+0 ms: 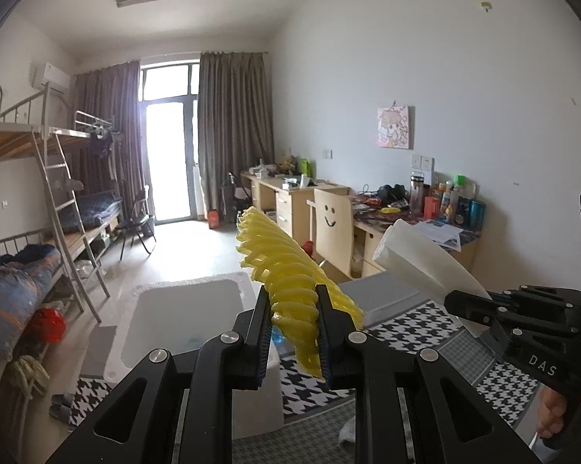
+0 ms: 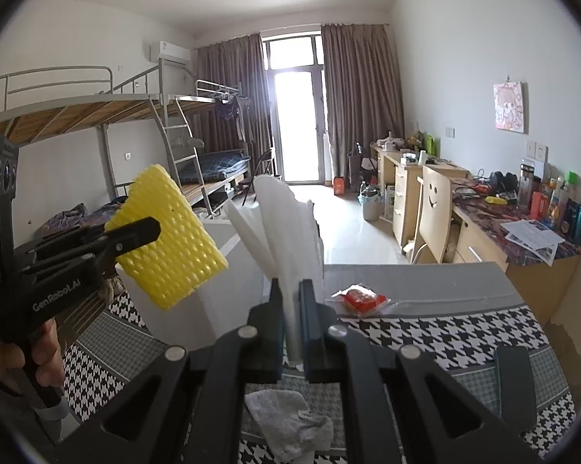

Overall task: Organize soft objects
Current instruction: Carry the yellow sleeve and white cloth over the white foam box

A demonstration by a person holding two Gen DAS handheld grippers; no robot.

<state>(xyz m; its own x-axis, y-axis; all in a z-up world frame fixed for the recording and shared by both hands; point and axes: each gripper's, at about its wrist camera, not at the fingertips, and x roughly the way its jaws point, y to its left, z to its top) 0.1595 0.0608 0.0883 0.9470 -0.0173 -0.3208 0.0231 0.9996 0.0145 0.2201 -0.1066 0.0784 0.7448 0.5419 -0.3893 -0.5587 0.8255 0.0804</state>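
Note:
My left gripper (image 1: 293,332) is shut on a yellow foam net sleeve (image 1: 286,266) and holds it in the air above a white foam box (image 1: 182,309). It also shows in the right wrist view (image 2: 170,239) at the left. My right gripper (image 2: 290,324) is shut on a white foam sheet (image 2: 286,224), held upright above the table; the sheet shows in the left wrist view (image 1: 418,259) at the right. A crumpled grey-white cloth (image 2: 290,421) lies on the houndstooth tablecloth (image 2: 445,332) below my right gripper.
A red packet in clear wrap (image 2: 362,297) lies on the table's grey far part. A dark flat object (image 2: 513,382) lies at the table's right. Beyond stand bunk beds (image 1: 39,201), desks (image 1: 298,197) and a smiley-face chair (image 1: 333,228).

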